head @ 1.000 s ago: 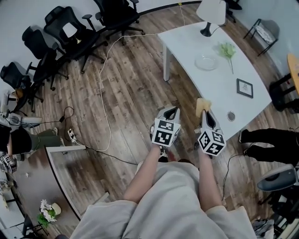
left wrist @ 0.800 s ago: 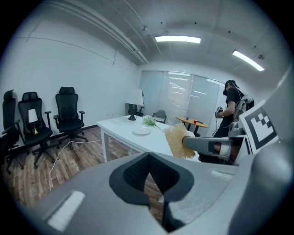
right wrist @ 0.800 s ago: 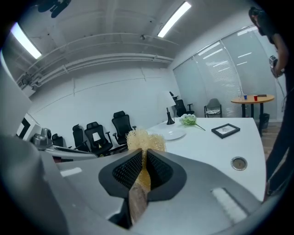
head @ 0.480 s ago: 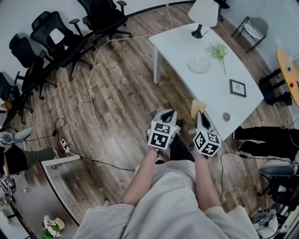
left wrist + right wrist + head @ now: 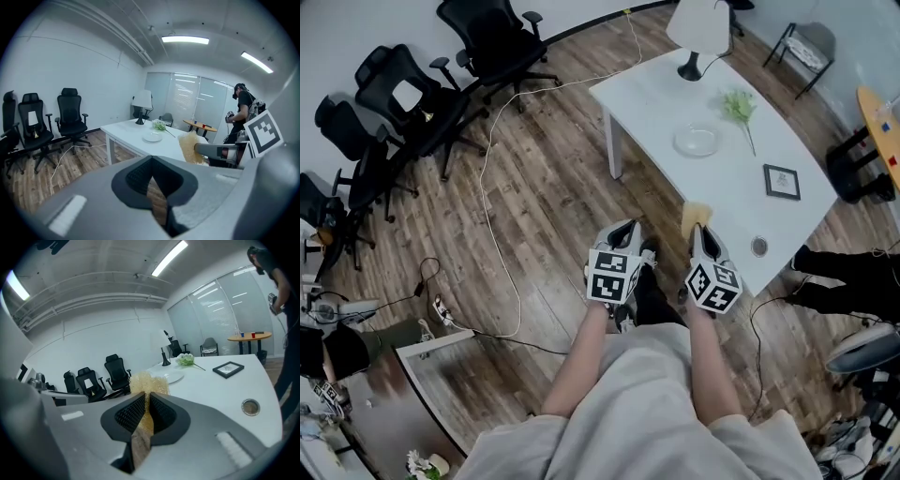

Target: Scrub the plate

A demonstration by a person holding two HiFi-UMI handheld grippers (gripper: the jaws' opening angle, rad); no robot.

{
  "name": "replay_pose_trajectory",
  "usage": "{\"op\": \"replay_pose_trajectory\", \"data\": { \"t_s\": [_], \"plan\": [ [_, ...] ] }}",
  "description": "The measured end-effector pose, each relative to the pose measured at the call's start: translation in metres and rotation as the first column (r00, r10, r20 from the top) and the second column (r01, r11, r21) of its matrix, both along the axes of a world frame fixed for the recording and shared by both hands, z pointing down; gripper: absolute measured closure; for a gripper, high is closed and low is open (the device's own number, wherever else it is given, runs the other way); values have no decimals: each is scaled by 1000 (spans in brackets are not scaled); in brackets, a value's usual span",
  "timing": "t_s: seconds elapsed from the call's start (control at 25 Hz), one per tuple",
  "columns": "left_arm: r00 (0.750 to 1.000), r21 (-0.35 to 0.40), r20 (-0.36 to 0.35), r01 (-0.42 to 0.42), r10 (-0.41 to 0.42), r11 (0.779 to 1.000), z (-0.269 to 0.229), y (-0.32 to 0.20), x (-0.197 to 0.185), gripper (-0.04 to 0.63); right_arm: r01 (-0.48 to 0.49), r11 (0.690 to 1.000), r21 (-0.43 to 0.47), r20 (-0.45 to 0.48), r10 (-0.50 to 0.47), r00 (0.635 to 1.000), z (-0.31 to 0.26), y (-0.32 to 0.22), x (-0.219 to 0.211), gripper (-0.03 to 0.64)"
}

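Right hand-held gripper (image 5: pixel 701 231) clamped sponge (image 5: pixel 695 215); plate (image 5: pixel 697 142) lay straight ahead, well apart. Left hand-held gripper (image 5: pixel 622 228) closed, empty, farther from plate.

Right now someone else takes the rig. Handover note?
Grippers: the left gripper is shut and empty, held over the floor. The right gripper is shut on the yellow sponge, at the near edge of the white table.
Things: the plate sits mid-table beside the green sprig, well ahead of both grippers.
Done: the sponge is in the grip.
Left: nothing touches the plate yet. Reach it, probably steady it with the left gripper, then scrub with the sponge.
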State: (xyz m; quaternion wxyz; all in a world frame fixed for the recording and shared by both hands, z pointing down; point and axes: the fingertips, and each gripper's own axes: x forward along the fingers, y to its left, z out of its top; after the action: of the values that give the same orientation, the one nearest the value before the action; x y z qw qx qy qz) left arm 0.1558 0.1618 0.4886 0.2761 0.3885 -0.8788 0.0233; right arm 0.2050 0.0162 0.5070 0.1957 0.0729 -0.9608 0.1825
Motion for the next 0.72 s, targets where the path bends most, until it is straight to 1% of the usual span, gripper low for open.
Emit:
{"op": "replay_pose_trajectory", "data": {
  "t_s": [0.12,0.32,0.56,0.72],
  "plan": [
    [1000,-23,-18,1,-2,1000,10,2,-18,595,-1,999,-45,-22,0,1000,13,-1,-19,563],
    [998,-52,-64,-24,21,998,21,-3,-54,595,-25,998,-55,-41,23,999,16,-11,-58,563],
    [994,-59,-95,-52,47,997,23,-30,-99,595,-53,997,-58,-56,49,997,15,-43,-100,562],
    [994,-77,-97,-67,59,995,19,-51,-131,595,-69,994,-80,-62,64,996,17,-66,-130,562]
  ]
}}
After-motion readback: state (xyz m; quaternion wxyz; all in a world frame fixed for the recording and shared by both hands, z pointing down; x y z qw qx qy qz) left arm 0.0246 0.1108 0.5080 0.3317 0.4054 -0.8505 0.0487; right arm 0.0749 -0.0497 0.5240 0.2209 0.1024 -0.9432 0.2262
